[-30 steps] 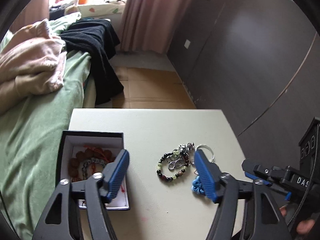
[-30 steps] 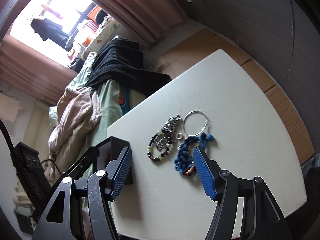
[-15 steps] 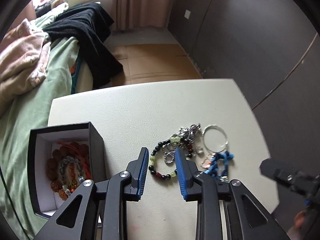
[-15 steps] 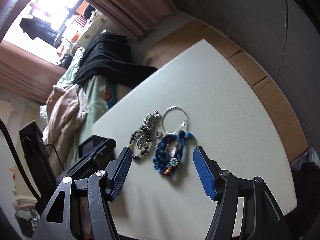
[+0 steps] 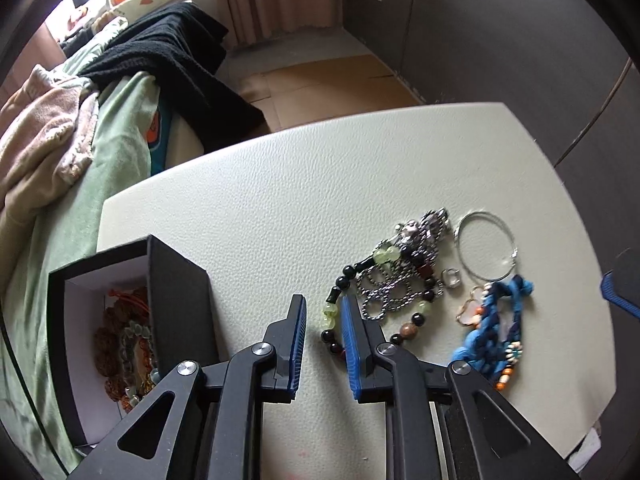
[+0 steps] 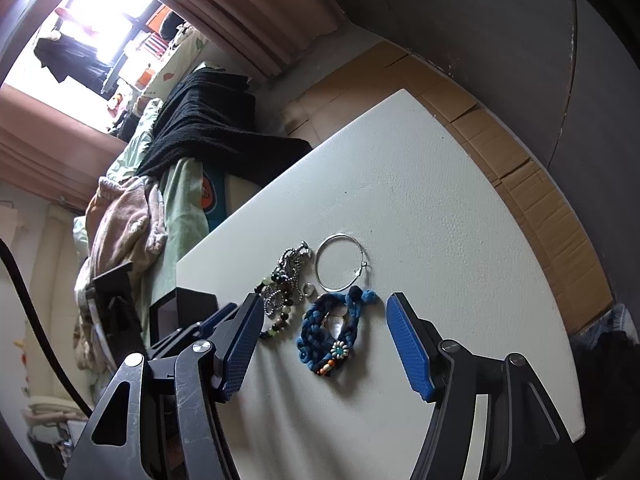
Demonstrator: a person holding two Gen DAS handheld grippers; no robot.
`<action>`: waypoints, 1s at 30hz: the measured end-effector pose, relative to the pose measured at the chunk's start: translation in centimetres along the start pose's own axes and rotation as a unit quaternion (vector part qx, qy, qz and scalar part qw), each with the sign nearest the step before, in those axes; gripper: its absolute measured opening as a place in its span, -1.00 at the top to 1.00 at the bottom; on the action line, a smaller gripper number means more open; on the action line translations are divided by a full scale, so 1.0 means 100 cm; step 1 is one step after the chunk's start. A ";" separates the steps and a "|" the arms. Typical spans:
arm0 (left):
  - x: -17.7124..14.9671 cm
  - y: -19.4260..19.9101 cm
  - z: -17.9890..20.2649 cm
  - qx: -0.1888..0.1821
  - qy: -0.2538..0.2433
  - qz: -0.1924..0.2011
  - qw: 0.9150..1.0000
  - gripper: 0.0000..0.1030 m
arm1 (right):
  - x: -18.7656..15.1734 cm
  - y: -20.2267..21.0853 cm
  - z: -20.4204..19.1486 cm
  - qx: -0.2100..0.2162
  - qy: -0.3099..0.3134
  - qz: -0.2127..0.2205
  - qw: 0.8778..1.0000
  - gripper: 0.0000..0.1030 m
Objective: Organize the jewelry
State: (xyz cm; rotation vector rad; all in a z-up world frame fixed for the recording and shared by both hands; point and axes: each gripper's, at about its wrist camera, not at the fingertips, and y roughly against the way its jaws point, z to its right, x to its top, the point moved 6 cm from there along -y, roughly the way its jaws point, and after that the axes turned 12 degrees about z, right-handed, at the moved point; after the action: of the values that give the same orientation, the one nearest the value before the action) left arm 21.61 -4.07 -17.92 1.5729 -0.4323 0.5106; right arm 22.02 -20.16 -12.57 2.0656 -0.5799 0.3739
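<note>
- While the left tool [image 5: 324, 312] sits narrowed around the beaded bracelet's [image 5: 412, 322] near-left beads, nothing's gripped.
- Right tool [image 6: 320, 324] gapes wide over the blue braided bracelet [image 6: 326, 334] on the desk [image 6: 420, 208].

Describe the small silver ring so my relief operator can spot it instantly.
On the white table, find the jewelry cluster right of the black box. The small silver ring lies between the beaded bracelet and the large wire hoop, the tiniest piece there.

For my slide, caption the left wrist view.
Left gripper closing around beaded bracelet beside black jewelry box on table.
</note>
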 end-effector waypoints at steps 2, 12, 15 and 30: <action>-0.002 -0.001 0.001 -0.001 -0.004 0.003 1.000 0.66 | -0.002 -0.001 0.000 -0.001 0.000 -0.004 1.000 -0.25; -0.006 0.007 0.001 -0.038 0.022 0.016 0.999 0.85 | -0.007 -0.007 0.009 -0.007 -0.016 -0.005 1.000 -0.21; 0.000 0.022 -0.003 -0.048 0.034 0.036 0.998 0.85 | -0.017 -0.022 0.012 -0.011 -0.019 -0.029 0.999 0.05; 0.006 0.089 -0.026 -0.093 0.092 0.105 0.986 0.85 | -0.049 -0.046 -0.004 -0.009 -0.030 -0.039 0.999 0.76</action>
State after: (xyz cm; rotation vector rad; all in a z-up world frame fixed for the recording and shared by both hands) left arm 16.98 -2.02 -10.15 1.2946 -0.4936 0.7497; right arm 20.39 -16.50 -17.93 2.0813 -0.5347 0.2599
